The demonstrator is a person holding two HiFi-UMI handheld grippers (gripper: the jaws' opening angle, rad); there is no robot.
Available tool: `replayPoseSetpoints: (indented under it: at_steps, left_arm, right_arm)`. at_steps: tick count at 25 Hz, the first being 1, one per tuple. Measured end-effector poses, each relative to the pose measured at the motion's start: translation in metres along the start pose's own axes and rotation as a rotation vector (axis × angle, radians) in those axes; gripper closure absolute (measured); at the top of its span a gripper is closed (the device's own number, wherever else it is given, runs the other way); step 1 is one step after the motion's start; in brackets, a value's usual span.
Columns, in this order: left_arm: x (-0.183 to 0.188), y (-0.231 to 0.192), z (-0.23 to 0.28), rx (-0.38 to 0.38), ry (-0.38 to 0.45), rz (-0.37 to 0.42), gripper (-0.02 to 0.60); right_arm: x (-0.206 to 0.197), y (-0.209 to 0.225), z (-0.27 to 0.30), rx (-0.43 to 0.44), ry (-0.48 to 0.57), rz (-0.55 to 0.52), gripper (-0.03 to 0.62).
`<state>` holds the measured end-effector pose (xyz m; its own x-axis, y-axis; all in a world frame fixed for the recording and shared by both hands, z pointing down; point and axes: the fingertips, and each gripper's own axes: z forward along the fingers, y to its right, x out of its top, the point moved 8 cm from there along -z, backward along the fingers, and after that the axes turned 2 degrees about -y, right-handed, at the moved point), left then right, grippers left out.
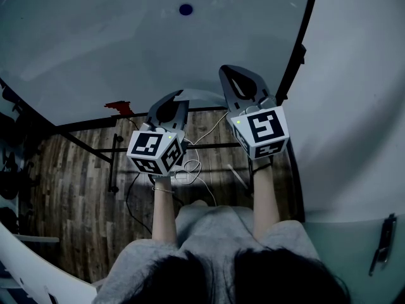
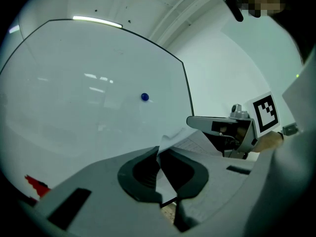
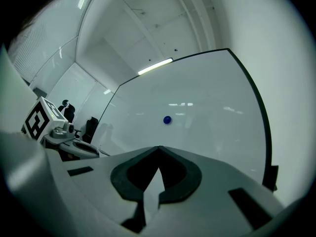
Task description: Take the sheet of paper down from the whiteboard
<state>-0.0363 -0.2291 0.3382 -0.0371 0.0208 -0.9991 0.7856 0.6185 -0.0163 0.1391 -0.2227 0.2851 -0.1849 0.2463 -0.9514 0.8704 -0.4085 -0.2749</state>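
Observation:
The sheet of paper (image 2: 197,143) is off the whiteboard (image 1: 126,43) and hangs between my two grippers, in front of the board's lower edge. My left gripper (image 2: 159,154) is shut on one corner of the paper, which sticks up between the jaws. A white sliver of the paper (image 3: 154,189) shows in my right gripper (image 3: 158,153), which is shut on the other end. In the head view the left gripper (image 1: 169,103) and right gripper (image 1: 237,78) point at the board side by side. One blue magnet (image 1: 185,9) stays on the bare board above them.
The whiteboard's black stand (image 1: 114,163) and white cables (image 1: 190,170) are on the wooden floor below the grippers. A small red object (image 1: 120,106) sits at the board's lower left edge. A white wall (image 1: 354,106) stands right of the board.

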Motion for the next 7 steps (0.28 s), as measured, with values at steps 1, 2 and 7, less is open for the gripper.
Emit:
replayPoseSetpoints:
  at_steps: [1,2,7]
  left_arm:
    - [-0.0001,0.0005,0.0002,0.000,0.000,0.001,0.575]
    - [-0.0001,0.0009,0.0004,0.000,0.000,0.002,0.575]
    - [-0.0009,0.0034,0.0031,-0.002,-0.009,0.000,0.575]
  right_arm:
    - [0.0000,0.0012,-0.0008,-0.003,0.000,0.000,0.593]
    - [0.0000,0.0021,-0.0016,-0.004,0.001,-0.001,0.594]
    - [-0.0042,0.0048,-0.0044,-0.001,-0.004,0.001,0.594]
